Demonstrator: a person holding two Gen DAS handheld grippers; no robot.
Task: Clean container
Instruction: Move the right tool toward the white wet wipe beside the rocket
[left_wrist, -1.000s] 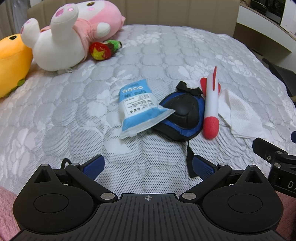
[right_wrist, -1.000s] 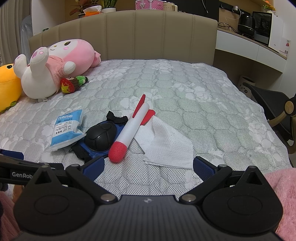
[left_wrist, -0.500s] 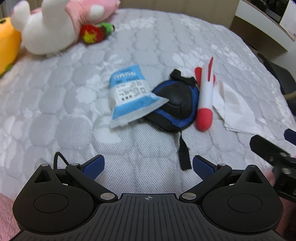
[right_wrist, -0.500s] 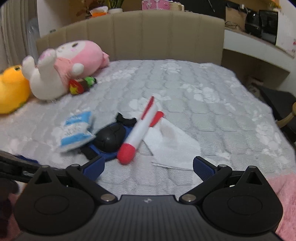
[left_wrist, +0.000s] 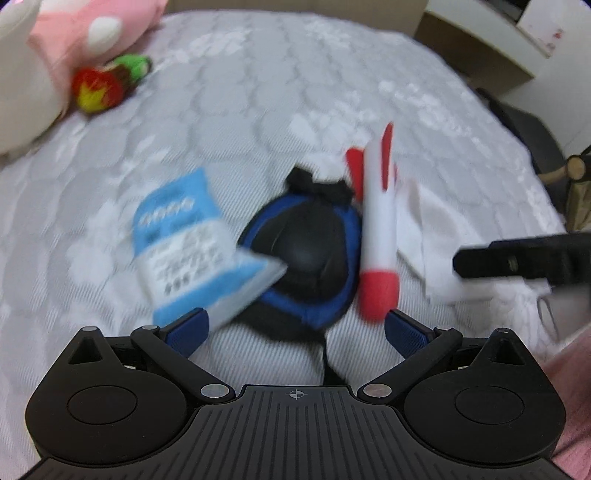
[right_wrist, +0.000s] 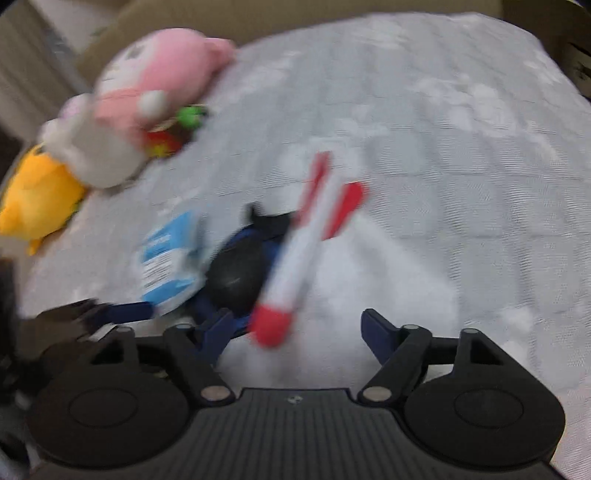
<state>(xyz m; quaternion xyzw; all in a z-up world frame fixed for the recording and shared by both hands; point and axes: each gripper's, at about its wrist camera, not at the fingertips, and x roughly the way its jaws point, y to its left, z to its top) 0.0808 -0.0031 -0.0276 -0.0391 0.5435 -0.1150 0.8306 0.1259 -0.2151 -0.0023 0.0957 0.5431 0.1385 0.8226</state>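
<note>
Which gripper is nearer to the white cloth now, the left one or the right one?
Right. The right gripper is open directly over the white cloth; the left gripper faces the knee pad, beside the cloth.

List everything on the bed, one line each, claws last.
Wipes pack: 1, blue and white, left of the pad, its corner overlapping it.
Protective pad: 1, black and blue, centre.
Foam rocket: 1, white with red tip and fins, right of the pad.
Tissue: 1, white, under and right of the rocket.
Plush toys: pink-white, yellow, small red-green, far left.
Left claw: open.
Right claw: open.
</note>
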